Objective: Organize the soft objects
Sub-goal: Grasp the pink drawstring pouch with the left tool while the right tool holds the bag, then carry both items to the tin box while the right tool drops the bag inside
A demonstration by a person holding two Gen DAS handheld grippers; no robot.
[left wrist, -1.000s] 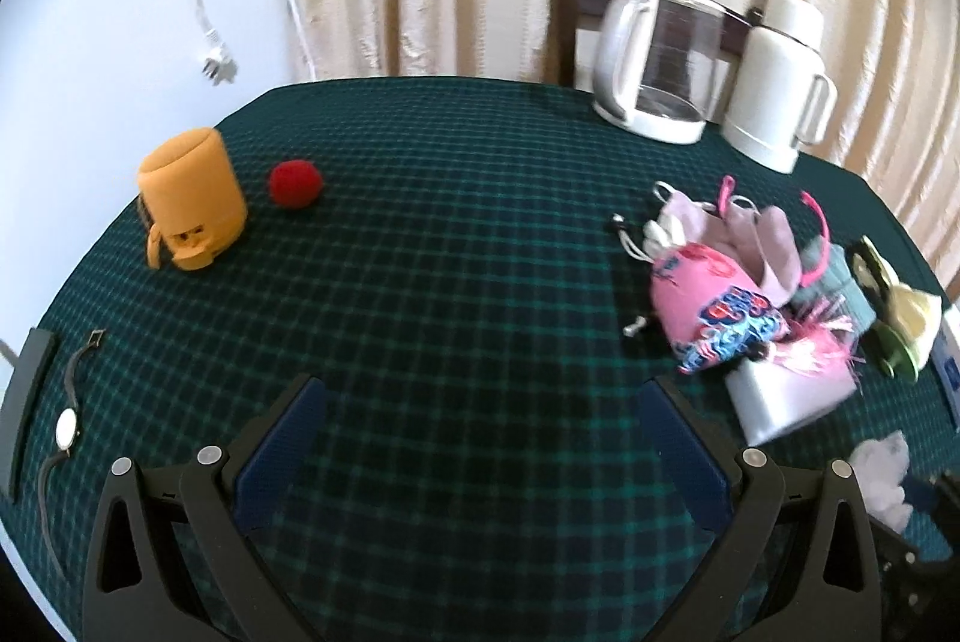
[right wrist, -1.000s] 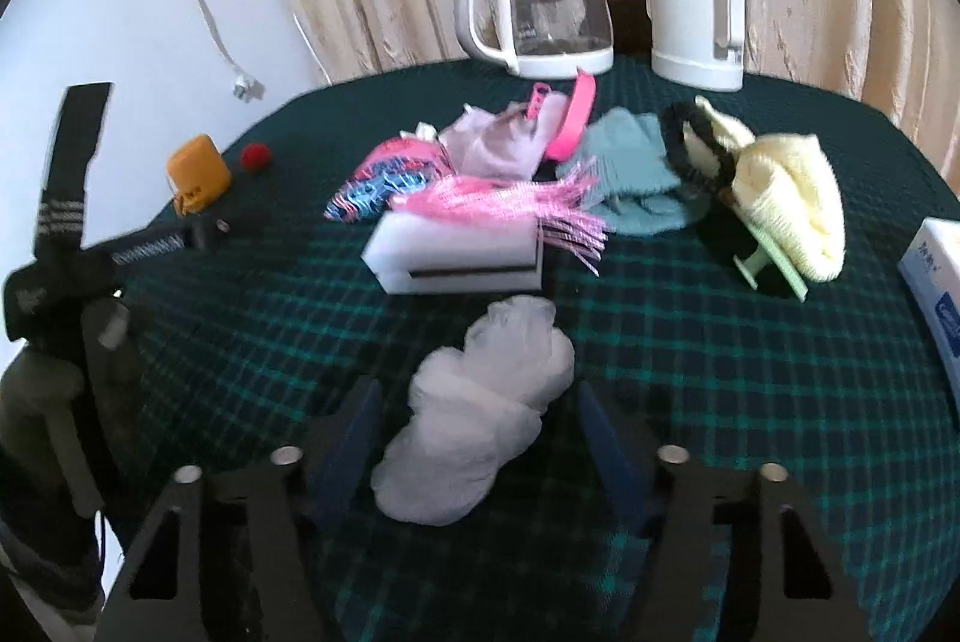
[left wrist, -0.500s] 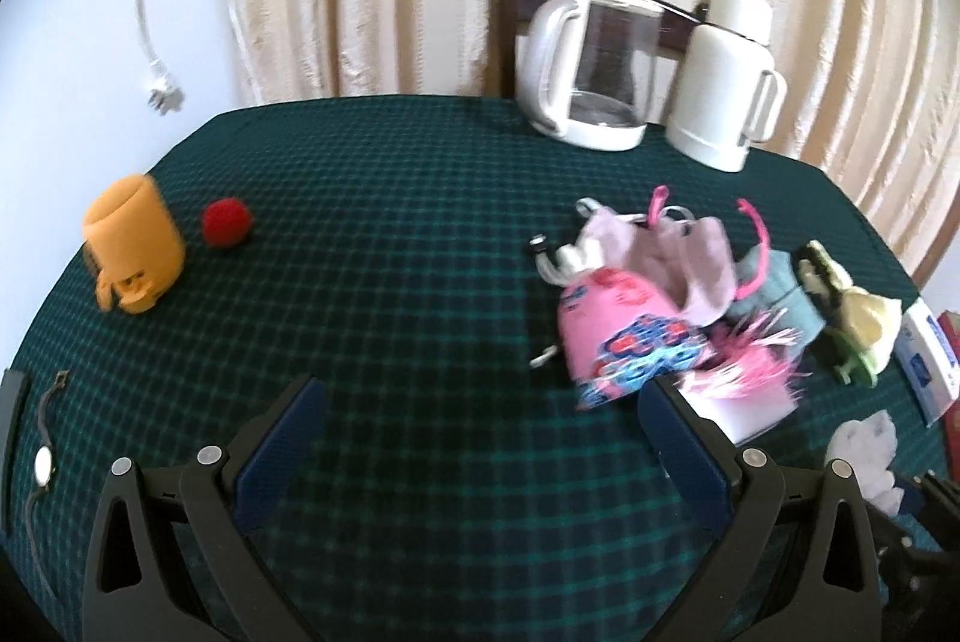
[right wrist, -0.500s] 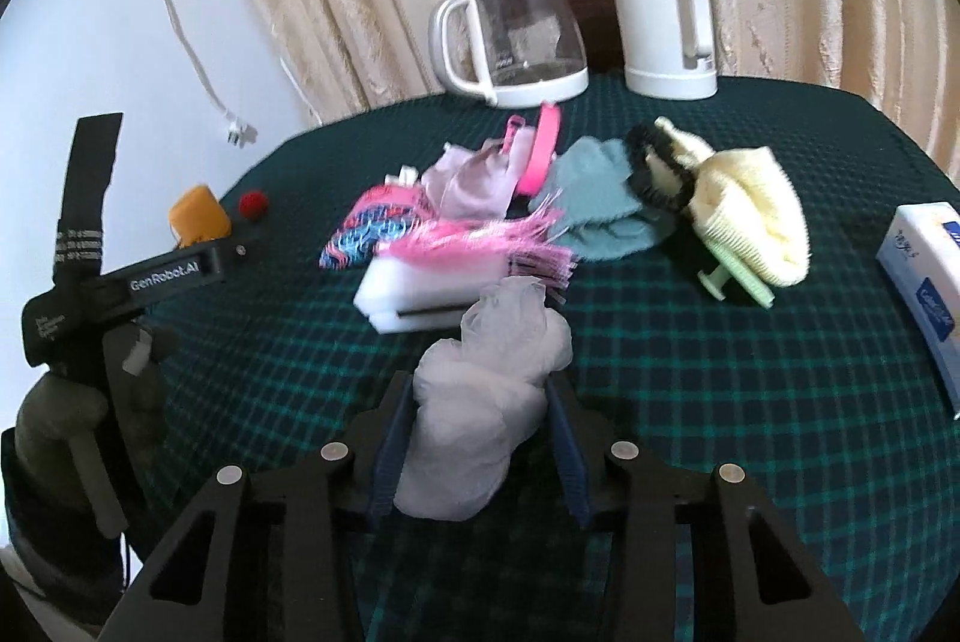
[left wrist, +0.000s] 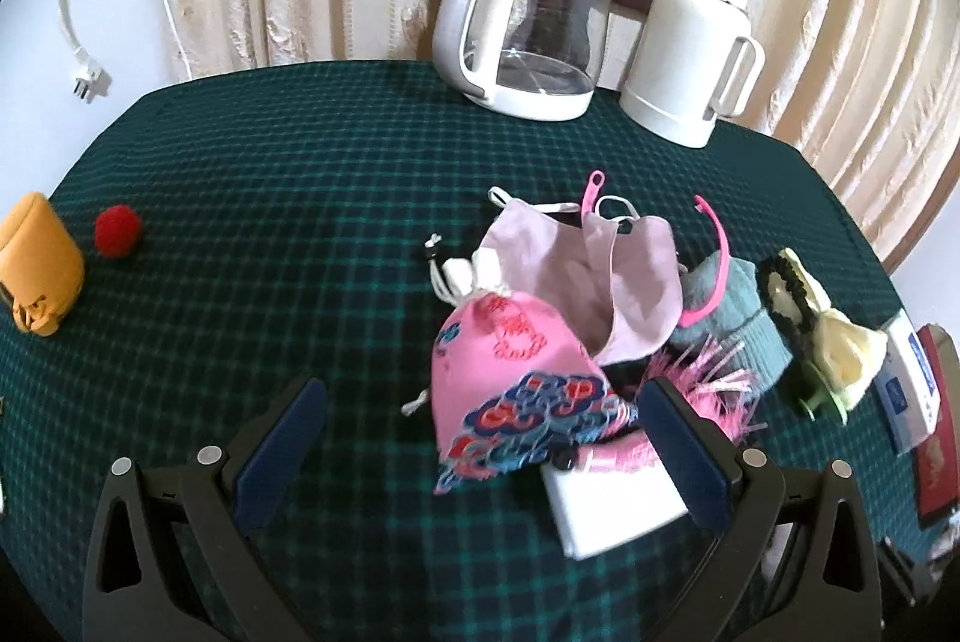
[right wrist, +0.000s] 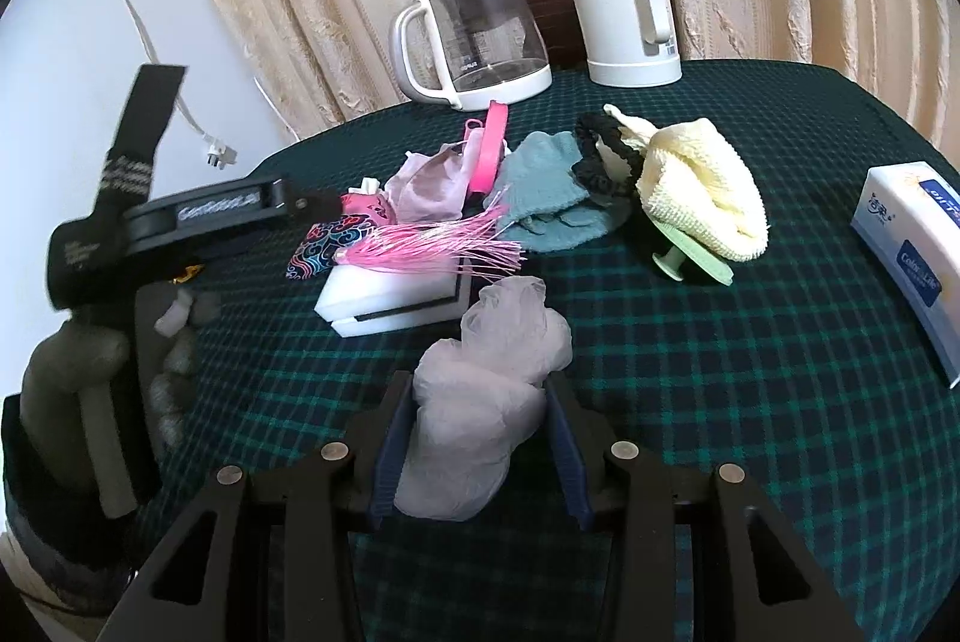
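Note:
My right gripper [right wrist: 480, 420] is shut on a pale mesh puff [right wrist: 489, 402] and holds it above the green checked tablecloth [right wrist: 750, 402]. My left gripper [left wrist: 480, 426] is open, its jaws either side of a pink embroidered pouch [left wrist: 510, 390] at the near edge of a pile. The pile holds a lilac cloth [left wrist: 591, 276], a teal knit piece [left wrist: 729, 318], a pink tassel [right wrist: 432, 246] on a white block [right wrist: 396, 303], a black scrunchie [right wrist: 600, 162] and a yellow knit [right wrist: 702, 186]. An orange soft holder [left wrist: 36, 264] and a red ball [left wrist: 118, 230] lie far left.
A glass kettle [left wrist: 528, 36] and a white thermos [left wrist: 696, 48] stand at the back by the curtain. A blue-and-white box [right wrist: 912, 252] lies at the right edge. The left gripper's body [right wrist: 150, 222] and gloved hand show in the right wrist view.
My right gripper closed on the mesh puff and lifted it. My left gripper moved right and forward, from open cloth to straddling the pink pouch.

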